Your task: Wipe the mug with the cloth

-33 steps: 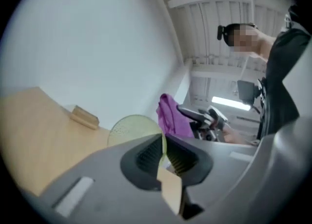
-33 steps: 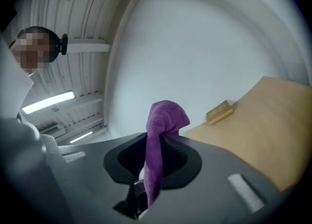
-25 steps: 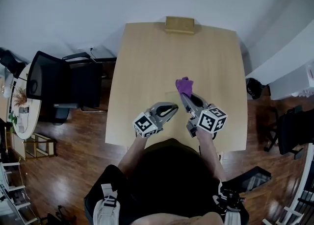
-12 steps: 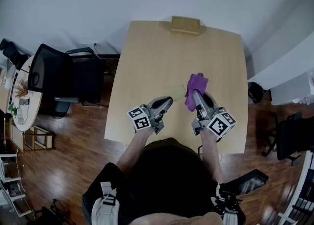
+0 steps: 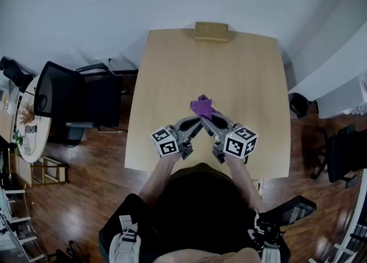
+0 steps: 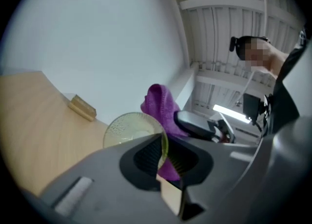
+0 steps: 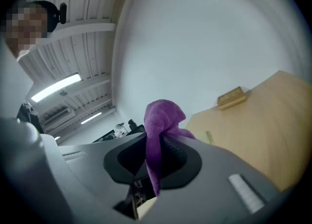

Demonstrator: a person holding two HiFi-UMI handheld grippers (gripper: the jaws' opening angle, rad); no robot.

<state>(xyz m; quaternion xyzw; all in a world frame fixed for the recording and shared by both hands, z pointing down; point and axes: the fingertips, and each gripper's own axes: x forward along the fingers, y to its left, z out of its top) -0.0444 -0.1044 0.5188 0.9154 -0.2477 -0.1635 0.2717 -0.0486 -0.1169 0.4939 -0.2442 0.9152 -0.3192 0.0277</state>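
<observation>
Table [image 5: 241,67]: 1. Wooden block [image 5: 211,31], far edge: 1. Purple cloth [image 5: 200,106]: 1. Glass mug [image 6: 127,129]: 1. Grippers: 2, namely left gripper [image 5: 196,123] (jaws opening, mug wall between) and right gripper [image 5: 205,119]. Black chair [image 5: 57,93], left: 1.

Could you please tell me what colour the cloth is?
The cloth is purple, clearest in the right gripper view.

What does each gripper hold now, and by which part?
Left gripper: the glass mug, its wall between the jaws, which are opening. Right gripper: the purple cloth, pinched partway along.
</observation>
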